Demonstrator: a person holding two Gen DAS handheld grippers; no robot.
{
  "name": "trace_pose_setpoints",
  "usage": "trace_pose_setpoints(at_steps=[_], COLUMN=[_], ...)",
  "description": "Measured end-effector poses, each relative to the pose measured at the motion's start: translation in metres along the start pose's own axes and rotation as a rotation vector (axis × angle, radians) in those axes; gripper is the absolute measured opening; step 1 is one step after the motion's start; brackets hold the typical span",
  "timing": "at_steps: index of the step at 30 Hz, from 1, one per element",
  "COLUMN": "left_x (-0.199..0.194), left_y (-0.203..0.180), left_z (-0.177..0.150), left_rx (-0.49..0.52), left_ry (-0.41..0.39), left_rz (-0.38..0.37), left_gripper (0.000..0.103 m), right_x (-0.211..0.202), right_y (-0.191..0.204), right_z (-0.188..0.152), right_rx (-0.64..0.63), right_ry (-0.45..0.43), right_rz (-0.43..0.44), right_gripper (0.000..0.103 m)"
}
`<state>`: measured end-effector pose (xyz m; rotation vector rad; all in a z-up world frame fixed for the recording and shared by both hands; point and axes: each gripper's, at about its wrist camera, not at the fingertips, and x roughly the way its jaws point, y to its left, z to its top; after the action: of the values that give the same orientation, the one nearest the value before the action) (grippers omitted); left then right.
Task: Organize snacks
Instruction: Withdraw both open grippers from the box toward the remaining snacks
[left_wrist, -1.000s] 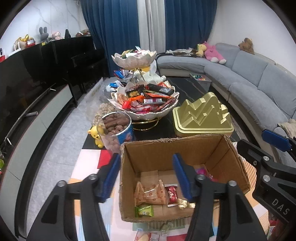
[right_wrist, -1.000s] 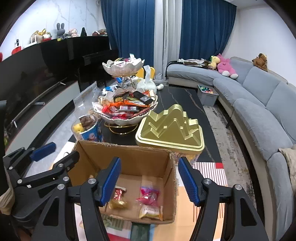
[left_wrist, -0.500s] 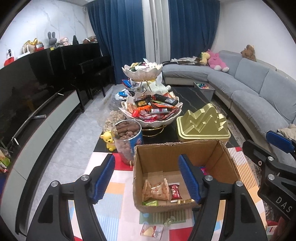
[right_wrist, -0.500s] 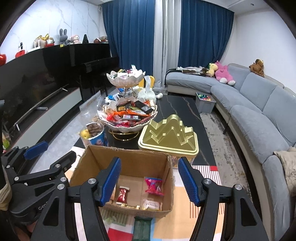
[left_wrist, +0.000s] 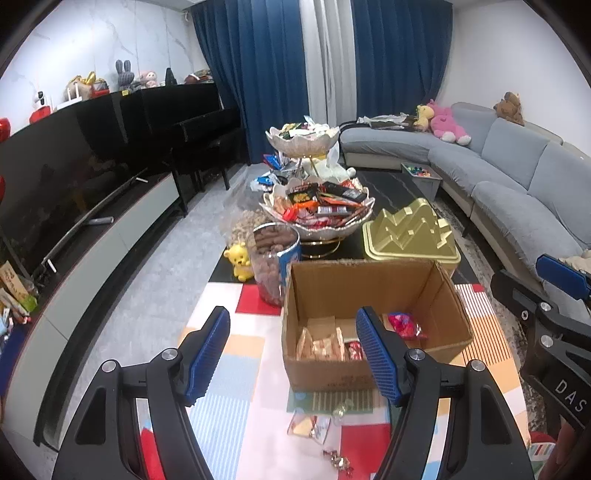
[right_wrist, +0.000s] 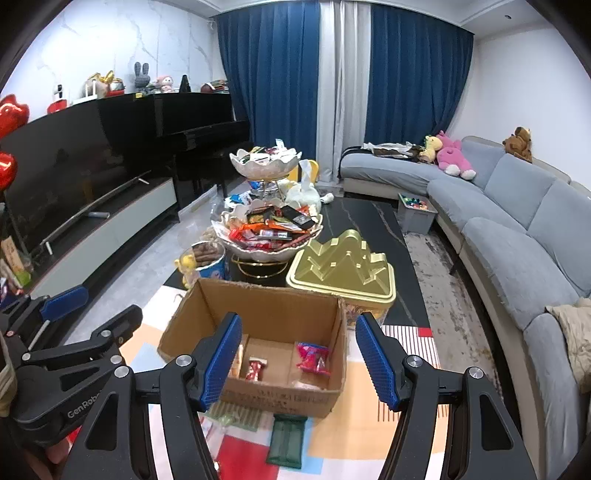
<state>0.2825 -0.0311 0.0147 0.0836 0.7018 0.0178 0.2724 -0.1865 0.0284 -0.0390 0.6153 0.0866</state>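
Gold tin (left_wrist: 410, 232), tiered snack bowl (left_wrist: 317, 210) behind cardboard box (left_wrist: 369, 295).

Even, bright indoor light is filling both views, casting only soft shadows under the cardboard box (left_wrist: 373, 295) and giving a faint sheen on the glossy black cabinet (right_wrist: 110, 147). Fisheye distortion is bending the walls and curtains (right_wrist: 417, 85) toward dark vignetted corners, while focus is staying sharp throughout, without motion blur

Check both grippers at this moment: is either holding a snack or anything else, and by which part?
Nothing is held. The left gripper and the right gripper both stand open with empty jaws above the cardboard box.
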Motion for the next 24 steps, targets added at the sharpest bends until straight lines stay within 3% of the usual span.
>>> trace_pose_setpoints(at_steps=[24], left_x=[-0.008], left_y=[-0.009], left_z=[-0.083], left_rx=[-0.139], left_ry=[0.085], left_rz=[0.11], left_gripper=[0.074], right_x=[0.0], right_y=[0.008], right_z=[-0.053], right_rx=[-0.149], right_ry=[-0.016], right_rz=[0.13], right_gripper=[0.065])
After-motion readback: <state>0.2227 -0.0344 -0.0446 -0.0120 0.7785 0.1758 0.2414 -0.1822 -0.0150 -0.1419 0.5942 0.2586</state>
